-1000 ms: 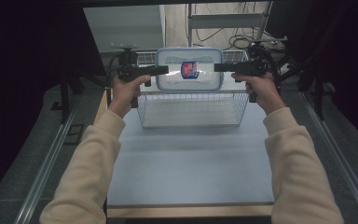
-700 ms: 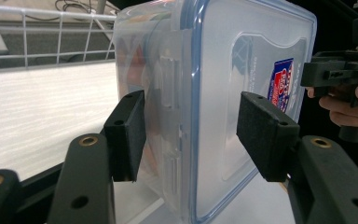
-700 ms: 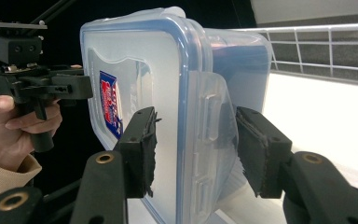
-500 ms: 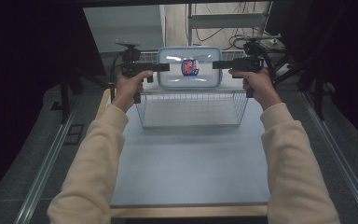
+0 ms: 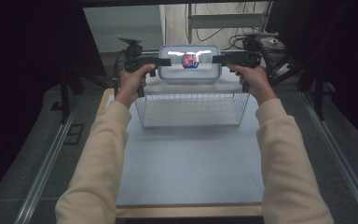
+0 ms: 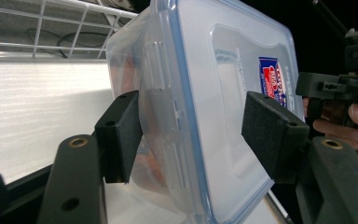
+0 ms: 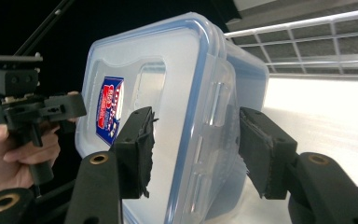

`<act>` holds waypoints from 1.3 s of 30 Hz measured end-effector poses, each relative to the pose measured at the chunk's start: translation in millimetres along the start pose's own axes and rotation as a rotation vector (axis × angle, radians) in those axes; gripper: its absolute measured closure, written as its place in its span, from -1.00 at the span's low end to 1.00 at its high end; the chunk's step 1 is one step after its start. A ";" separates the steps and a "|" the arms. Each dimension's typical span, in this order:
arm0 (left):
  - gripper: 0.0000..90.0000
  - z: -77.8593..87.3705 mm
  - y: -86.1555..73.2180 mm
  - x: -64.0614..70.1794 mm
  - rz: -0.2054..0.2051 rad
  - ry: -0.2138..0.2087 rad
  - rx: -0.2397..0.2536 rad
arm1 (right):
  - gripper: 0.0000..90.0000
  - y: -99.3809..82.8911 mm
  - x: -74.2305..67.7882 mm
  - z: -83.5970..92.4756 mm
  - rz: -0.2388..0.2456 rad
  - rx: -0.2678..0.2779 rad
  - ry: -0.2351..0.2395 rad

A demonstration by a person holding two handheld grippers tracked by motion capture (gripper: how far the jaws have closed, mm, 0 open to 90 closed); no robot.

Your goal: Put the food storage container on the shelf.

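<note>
Since the earlier frame the clear lidded container (image 5: 189, 64) has been carried beyond the wire basket (image 5: 189, 108). Left gripper (image 5: 165, 62) jaws have just been opening; right gripper (image 5: 218, 59) jaws straddle it loosely. Stiff, slick plastic; the latched ends are best gripped.

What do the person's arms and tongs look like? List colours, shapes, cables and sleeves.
Both arms wear long cream sleeves. The left tongs and right tongs are black, pistol-shaped, with black cables trailing. Each has two blocky black pads on arms with brass-ringed holes. The left carries a grey plate on top.
</note>
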State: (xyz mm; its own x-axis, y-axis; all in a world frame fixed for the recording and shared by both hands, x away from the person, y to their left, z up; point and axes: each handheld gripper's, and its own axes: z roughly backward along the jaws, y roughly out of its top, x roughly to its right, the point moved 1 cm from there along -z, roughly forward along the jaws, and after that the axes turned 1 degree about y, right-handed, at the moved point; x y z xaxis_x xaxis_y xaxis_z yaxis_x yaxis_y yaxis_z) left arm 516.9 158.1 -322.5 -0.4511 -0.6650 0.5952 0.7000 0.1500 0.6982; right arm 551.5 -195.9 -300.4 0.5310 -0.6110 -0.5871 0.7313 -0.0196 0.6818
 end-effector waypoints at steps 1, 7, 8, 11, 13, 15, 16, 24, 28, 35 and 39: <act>-0.15 -1.1 0.5 -1.9 0.009 -0.004 0.001 | 0.03 1.6 0.7 -1.8 -0.019 0.001 -0.015; -0.17 -9.3 2.2 -14.5 0.063 0.004 0.008 | 0.03 2.6 1.3 -8.4 -0.058 -0.009 -0.104; -0.17 -9.5 2.4 -16.2 0.064 -0.002 0.019 | 0.03 2.6 1.3 -8.4 -0.058 -0.009 -0.104; -0.21 -11.5 2.2 -17.1 0.069 -0.013 0.016 | -0.01 1.4 1.4 -10.4 -0.071 0.011 -0.109; -0.25 -11.6 1.7 -16.0 0.057 -0.009 0.017 | -0.03 0.0 -0.4 -10.0 -0.056 0.021 -0.120; -0.32 -7.1 1.3 -10.6 0.013 0.027 0.046 | -0.06 -1.4 -3.7 -6.4 -0.025 0.051 -0.124; -0.34 -7.1 1.3 -10.6 0.013 0.027 0.046 | -0.06 -1.4 -3.7 -6.4 -0.025 0.051 -0.124; -0.42 24.3 -19.3 16.5 -0.121 0.041 0.063 | -0.20 -25.8 -17.0 25.6 0.146 0.080 -0.065; -0.43 41.3 -45.5 31.2 -0.190 0.039 0.074 | -0.27 -50.8 -26.1 41.8 0.221 0.072 -0.022; -0.45 63.4 -102.5 43.3 -0.272 0.021 0.053 | -0.38 -110.8 -40.8 68.6 0.328 0.071 0.033; -0.46 76.8 -139.6 42.8 -0.308 -0.005 0.024 | -0.41 -135.9 -42.9 76.0 0.362 0.057 0.038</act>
State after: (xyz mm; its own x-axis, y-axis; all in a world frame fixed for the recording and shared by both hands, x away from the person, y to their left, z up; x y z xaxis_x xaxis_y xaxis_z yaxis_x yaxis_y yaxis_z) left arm 357.4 164.9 -363.9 -0.6433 -0.6780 0.3557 0.5161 -0.0409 0.8555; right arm 396.8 -227.1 -334.7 0.7672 -0.5568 -0.3185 0.4687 0.1476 0.8709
